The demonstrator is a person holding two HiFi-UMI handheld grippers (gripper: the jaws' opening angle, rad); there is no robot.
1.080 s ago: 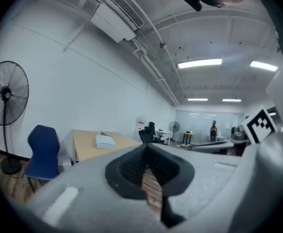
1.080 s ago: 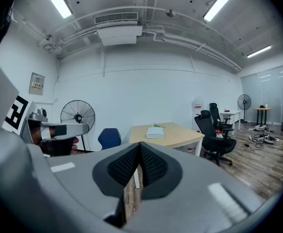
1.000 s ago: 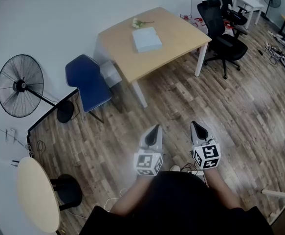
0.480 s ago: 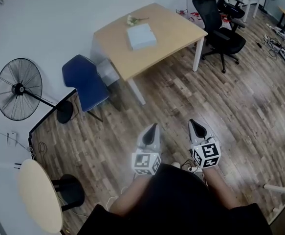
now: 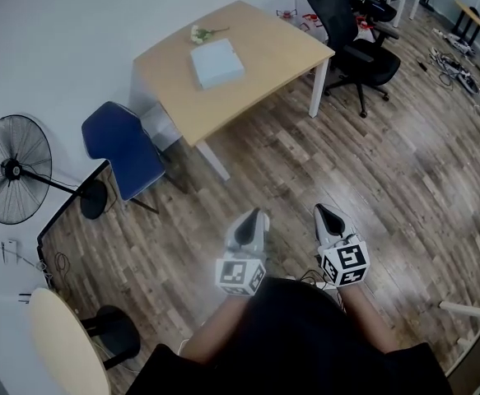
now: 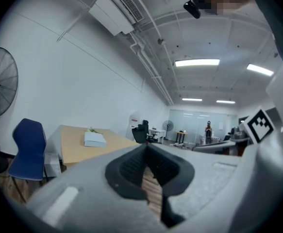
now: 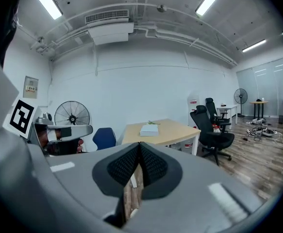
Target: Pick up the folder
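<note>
Wooden floor point(image 5: 371, 163) | folder point(image 5: 217, 62) on table point(image 5: 264, 48), well ahead | left tool point(image 5: 254, 214), right tool point(image 5: 321, 210) pressed together, empty

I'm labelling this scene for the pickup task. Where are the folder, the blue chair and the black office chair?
folder point(image 5: 217, 62): head view, middle of its cover.
blue chair point(image 5: 127, 151): head view, its blue upholstery.
black office chair point(image 5: 330, 15): head view, its backrest.

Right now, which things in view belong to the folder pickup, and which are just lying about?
Job: folder, wooden table under it, left claw and right claw, both shut, empty.
Lying about: blue chair, standing fan, black office chair, flowers.
</note>
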